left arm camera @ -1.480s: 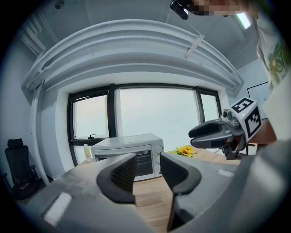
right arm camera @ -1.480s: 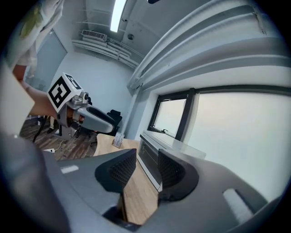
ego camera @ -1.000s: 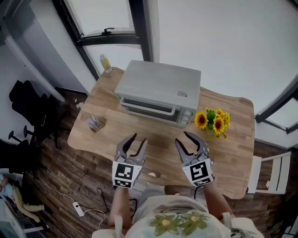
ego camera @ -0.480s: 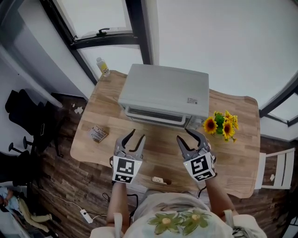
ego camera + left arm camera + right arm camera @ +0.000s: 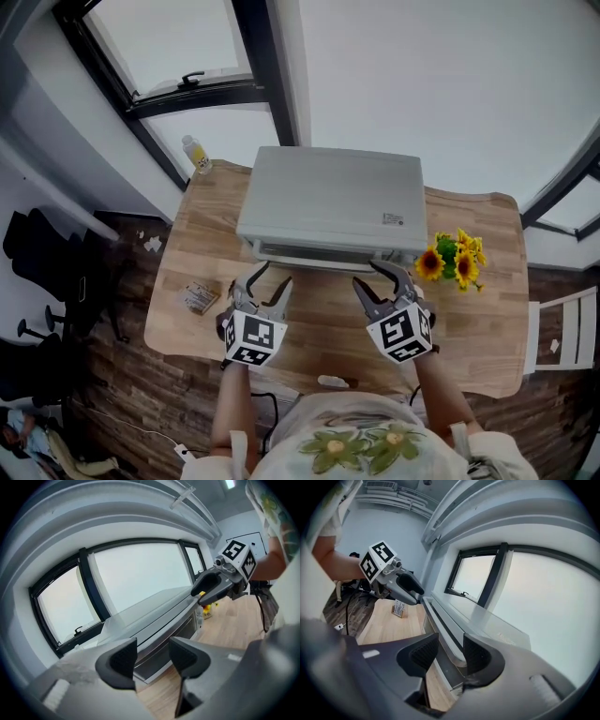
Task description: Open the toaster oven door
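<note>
Head view: the toaster oven (image 5: 328, 211) sits at the far middle of the wooden table (image 5: 469, 323), door side toward me, door shut. My left gripper (image 5: 274, 277) and right gripper (image 5: 378, 275) are both up at its front edge, left one near the left end of the door, right one near the right end by the sunflowers (image 5: 455, 262). Left gripper view: my left gripper's (image 5: 152, 656) jaws are opening, nothing pressed between the pads; the oven (image 5: 154, 616) front runs across just beyond the gap. Right gripper view: my right gripper's (image 5: 450, 653) jaws are opening too, pads bare, with the long door handle (image 5: 440, 625) showing through the gap. Whether the bar is already inside either pair of tips, I cannot tell. Small packet (image 5: 197, 297) lies on the table left of my left gripper; a bottle (image 5: 195, 153) stands at the far left corner.
</note>
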Demonstrator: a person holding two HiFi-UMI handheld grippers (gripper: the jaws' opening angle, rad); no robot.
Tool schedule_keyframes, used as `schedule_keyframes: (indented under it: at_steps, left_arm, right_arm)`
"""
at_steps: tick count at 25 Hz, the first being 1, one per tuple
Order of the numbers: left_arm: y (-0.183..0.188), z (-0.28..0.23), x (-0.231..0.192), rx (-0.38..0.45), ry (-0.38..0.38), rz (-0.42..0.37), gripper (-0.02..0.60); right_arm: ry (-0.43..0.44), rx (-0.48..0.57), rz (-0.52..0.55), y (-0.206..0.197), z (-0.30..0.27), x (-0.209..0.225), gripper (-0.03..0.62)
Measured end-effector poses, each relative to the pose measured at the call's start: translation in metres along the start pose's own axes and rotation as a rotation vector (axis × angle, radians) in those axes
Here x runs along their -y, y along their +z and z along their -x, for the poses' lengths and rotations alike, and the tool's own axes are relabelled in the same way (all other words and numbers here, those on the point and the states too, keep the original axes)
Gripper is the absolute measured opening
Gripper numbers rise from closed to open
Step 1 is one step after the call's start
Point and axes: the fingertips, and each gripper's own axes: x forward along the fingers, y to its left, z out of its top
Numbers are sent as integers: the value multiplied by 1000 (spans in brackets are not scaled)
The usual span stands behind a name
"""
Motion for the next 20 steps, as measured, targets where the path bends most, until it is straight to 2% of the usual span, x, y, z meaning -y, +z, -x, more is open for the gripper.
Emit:
schedule_keyframes:
  at_steps: [7,12,17,20]
  left_arm:
    - [-8,-25,-6,-45,-70,-151,229]
    - [-13,-34,-4,-67,-92,-215,229]
    - [-15,-38,-4,-47,-62,-220,229]
    - [-14,-37,-5,-23,-51,-138,229]
  right_arm:
    - [5,-62,38,-11,-19,2,170]
    - [-6,-81,83,-16,-23,1,170]
    - [-20,-66,113,-18,-23,1,165]
    - [-21,-58,99,-18,-22,0,161]
